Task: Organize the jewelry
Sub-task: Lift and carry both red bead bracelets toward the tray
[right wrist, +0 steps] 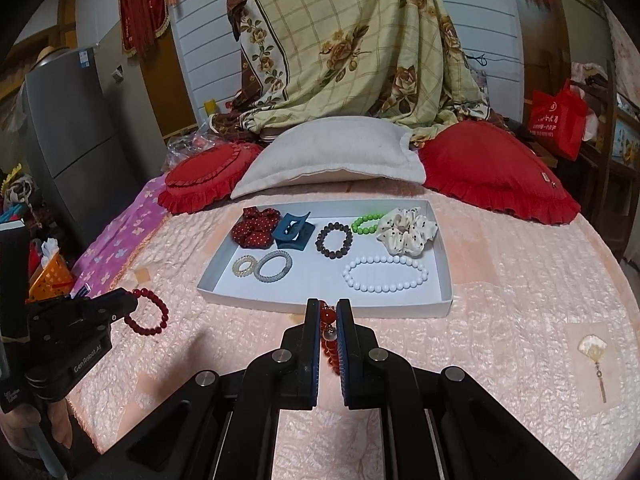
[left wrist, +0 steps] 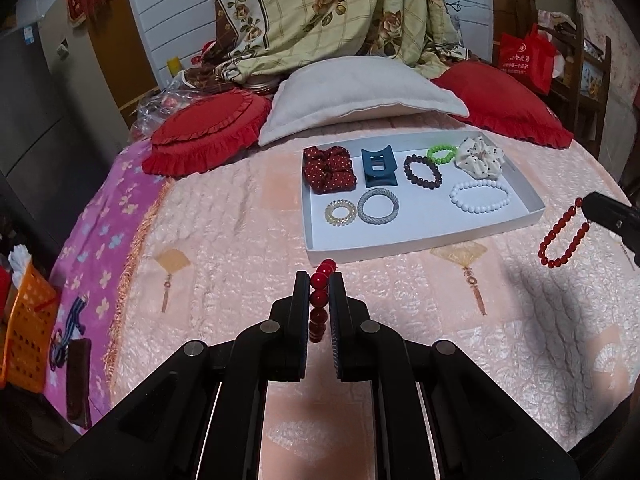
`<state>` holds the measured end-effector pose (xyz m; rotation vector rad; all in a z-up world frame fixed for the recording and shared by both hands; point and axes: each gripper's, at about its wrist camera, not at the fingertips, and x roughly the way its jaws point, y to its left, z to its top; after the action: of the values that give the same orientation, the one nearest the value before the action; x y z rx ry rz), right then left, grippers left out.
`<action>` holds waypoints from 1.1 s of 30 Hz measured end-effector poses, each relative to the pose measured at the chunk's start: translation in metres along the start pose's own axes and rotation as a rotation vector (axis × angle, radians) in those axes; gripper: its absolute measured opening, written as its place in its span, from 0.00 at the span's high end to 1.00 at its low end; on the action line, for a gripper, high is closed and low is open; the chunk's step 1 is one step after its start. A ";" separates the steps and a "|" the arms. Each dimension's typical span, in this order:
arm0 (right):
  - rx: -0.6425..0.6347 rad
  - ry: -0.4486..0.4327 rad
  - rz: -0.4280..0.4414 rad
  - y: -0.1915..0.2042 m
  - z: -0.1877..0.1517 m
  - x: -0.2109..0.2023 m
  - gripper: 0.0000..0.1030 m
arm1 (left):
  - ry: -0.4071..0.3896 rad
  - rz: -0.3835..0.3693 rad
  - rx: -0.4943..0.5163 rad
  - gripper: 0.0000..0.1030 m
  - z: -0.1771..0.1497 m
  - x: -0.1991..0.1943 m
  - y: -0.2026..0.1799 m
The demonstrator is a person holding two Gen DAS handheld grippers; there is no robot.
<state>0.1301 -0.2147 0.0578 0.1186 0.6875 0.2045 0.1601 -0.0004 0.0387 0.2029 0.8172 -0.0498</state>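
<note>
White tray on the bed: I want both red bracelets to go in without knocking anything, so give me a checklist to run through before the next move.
1. Left gripper shut on the dark red bracelet: ok.
2. Right gripper shut on the orange-red bracelet: ok.
3. Both bracelets hang clear of the bedspread: ok.
4. Bare floor in the white tray near its front edge: ok.
5. Pieces already in the tray lie apart; the white bead bracelet takes the front right: ok.
6. Both grippers short of the tray, not yet over it: not ok.
</note>
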 end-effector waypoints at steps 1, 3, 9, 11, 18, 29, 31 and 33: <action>0.000 -0.001 -0.001 0.000 0.001 0.001 0.93 | 0.000 0.000 0.005 0.92 0.001 0.001 -0.001; 0.000 -0.005 -0.003 -0.001 0.003 0.002 0.93 | -0.001 -0.002 0.012 0.92 0.003 0.002 -0.003; -0.007 -0.008 -0.009 -0.001 0.008 0.004 0.93 | -0.007 -0.008 0.026 0.92 0.008 0.005 -0.008; -0.012 -0.007 -0.010 -0.001 0.010 0.006 0.93 | -0.008 -0.008 0.030 0.92 0.010 0.006 -0.009; -0.027 -0.020 -0.022 -0.003 0.022 0.006 0.93 | -0.004 -0.019 0.036 0.92 0.015 0.013 -0.013; -0.040 -0.013 -0.039 -0.005 0.030 0.020 0.93 | 0.019 -0.062 0.041 0.92 0.029 0.028 -0.017; -0.038 -0.012 -0.041 -0.006 0.031 0.021 0.93 | 0.018 -0.074 0.043 0.92 0.036 0.030 -0.017; -0.035 -0.012 -0.044 -0.009 0.034 0.024 0.93 | 0.016 -0.085 0.042 0.92 0.042 0.031 -0.017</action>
<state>0.1706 -0.2193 0.0675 0.0709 0.6737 0.1730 0.2092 -0.0243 0.0411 0.2089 0.8413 -0.1453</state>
